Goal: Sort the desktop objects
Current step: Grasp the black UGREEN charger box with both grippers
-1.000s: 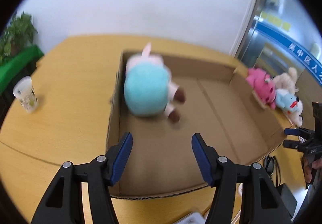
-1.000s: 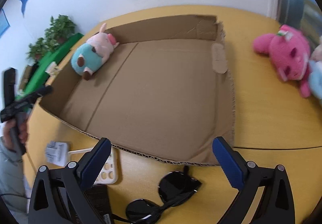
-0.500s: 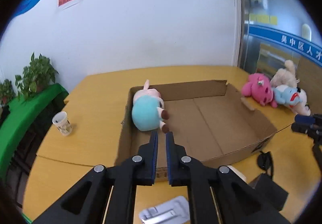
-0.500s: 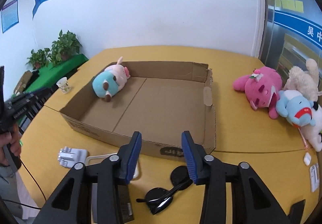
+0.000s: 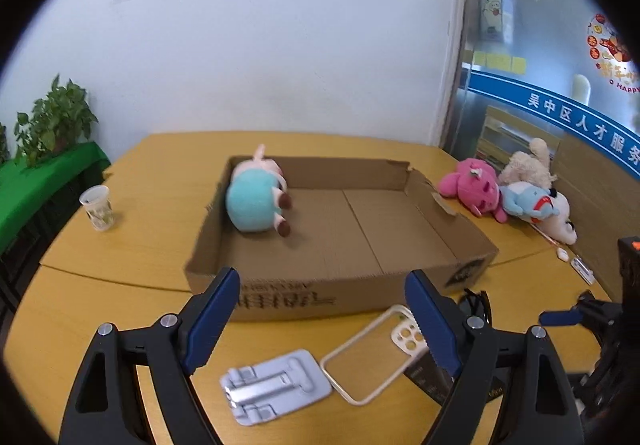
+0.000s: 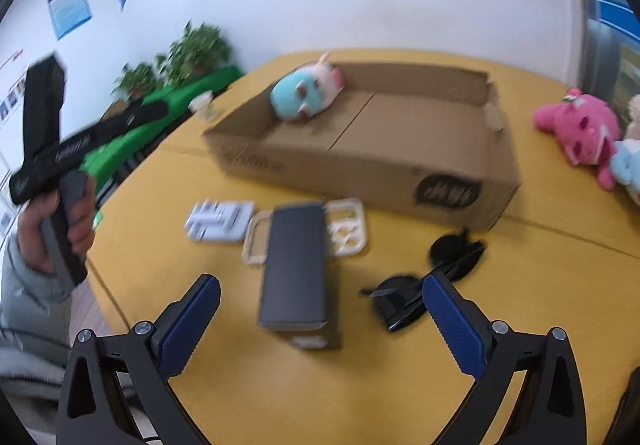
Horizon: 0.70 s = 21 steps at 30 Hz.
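Observation:
A shallow cardboard box [image 5: 360,293] [image 6: 372,173] lies on the round wooden table, with a teal and pink plush pig [image 5: 256,197] [image 6: 306,93] in its far left corner. In front of it lie a grey phone stand [image 5: 276,385] [image 6: 220,221], a cream phone case [image 5: 372,357] [image 6: 344,229], a dark box [image 6: 294,265] and black sunglasses [image 6: 424,285]. My left gripper [image 5: 320,321] is open and empty above the stand and case. My right gripper [image 6: 320,325] is open and empty, just in front of the dark box.
A pink plush [image 5: 476,189] [image 6: 580,129], a blue one [image 5: 528,201] and a beige one [image 5: 528,165] lie to the right of the box. A plastic cup [image 5: 98,207] stands at the left. Potted plants [image 5: 52,125] stand on a green shelf beyond the table.
Both grippers pulled back from the box and now hang over the small items. The left gripper closed half a second ago and has opened wide again; the right reopened too.

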{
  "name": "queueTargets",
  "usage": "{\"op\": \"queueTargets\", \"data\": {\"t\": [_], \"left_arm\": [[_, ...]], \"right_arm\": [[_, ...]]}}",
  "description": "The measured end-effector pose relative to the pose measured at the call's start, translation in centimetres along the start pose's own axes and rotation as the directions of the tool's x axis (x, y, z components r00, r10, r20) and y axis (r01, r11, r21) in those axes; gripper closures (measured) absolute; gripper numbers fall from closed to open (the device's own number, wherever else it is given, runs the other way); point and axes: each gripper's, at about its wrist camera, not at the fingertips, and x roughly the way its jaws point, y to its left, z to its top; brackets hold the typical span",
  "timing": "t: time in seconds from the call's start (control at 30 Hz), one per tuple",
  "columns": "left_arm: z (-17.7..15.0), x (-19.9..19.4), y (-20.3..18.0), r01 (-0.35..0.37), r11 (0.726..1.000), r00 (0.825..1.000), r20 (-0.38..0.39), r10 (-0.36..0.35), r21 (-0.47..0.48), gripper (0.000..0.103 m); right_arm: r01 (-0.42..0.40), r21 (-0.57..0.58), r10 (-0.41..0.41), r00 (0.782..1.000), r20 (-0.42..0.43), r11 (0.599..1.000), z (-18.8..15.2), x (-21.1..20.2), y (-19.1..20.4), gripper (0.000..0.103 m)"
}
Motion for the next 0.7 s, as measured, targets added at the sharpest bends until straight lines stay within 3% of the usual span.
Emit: {"op": "queueTargets", "data": {"t": [0.1, 0.17, 0.2, 0.27, 0.37, 0.43, 0.5, 0.57, 0.7], "left_arm": [[-1.5, 1.4, -0.6, 0.002, 1.0, 0.999, -0.051, -0.001, 0.009, 0.018], [-2.4, 1.9, -0.7, 0.014, 1.0, 0.997, -0.077, -0.014, 0.0, 0.018], [-3.0, 2.1, -0.8, 0.02, 1.0, 0.996, -0.09, -0.021, -0.008, 0.018], [-3.9, 2.4, -0.7, 0.036, 0.999, 0.994, -0.104, -0.038, -0.02, 0.018], [-4.6, 2.6, -0.4, 0.043, 0.999, 0.993, -0.11, -0.045, -0.022, 0.018], [-4.8, 2.6, -0.1, 0.049, 0.998, 0.992, -0.116, -0.055, -0.05, 0.018], [-4.9, 2.6, 0.4, 0.082, 0.992, 0.989, -0.118, -0.093, -0.091, 0.018], [-5.1, 2.6, 0.9, 0.113, 0.986, 0.984, -0.123, -0.128, -0.119, 0.018], [-6.5, 3.4, 1.6, 0.143, 0.973, 0.967, -0.184, -0.176, -0.18, 0.018]], "right_arm": [[0.025, -0.03, -0.026, 0.999, -0.048, 0.999, -1.3, 2.2, 1.5, 0.005], [0.029, -0.029, -0.031, 0.997, -0.065, 0.999, -1.7, 3.4, 1.9, 0.026], [0.028, -0.03, -0.03, 0.996, -0.083, 0.999, -1.9, 4.2, 2.1, 0.046], [0.043, -0.026, -0.045, 0.994, -0.096, 0.999, -2.1, 5.3, 2.3, 0.055], [0.034, -0.012, -0.035, 0.996, -0.085, 0.999, -2.2, 5.6, 2.4, 0.057], [-0.059, 0.041, 0.063, 0.995, -0.08, 0.997, -2.0, 5.8, 2.3, 0.058], [-0.22, 0.161, 0.231, 0.972, -0.049, 0.962, -2.0, 6.0, 1.3, 0.06], [-0.291, 0.23, 0.302, 0.953, -0.011, 0.929, -2.2, 6.1, 0.6, 0.06], [-0.404, 0.438, 0.431, 0.901, 0.04, 0.803, -4.3, 8.1, -2.7, 0.058]]}}
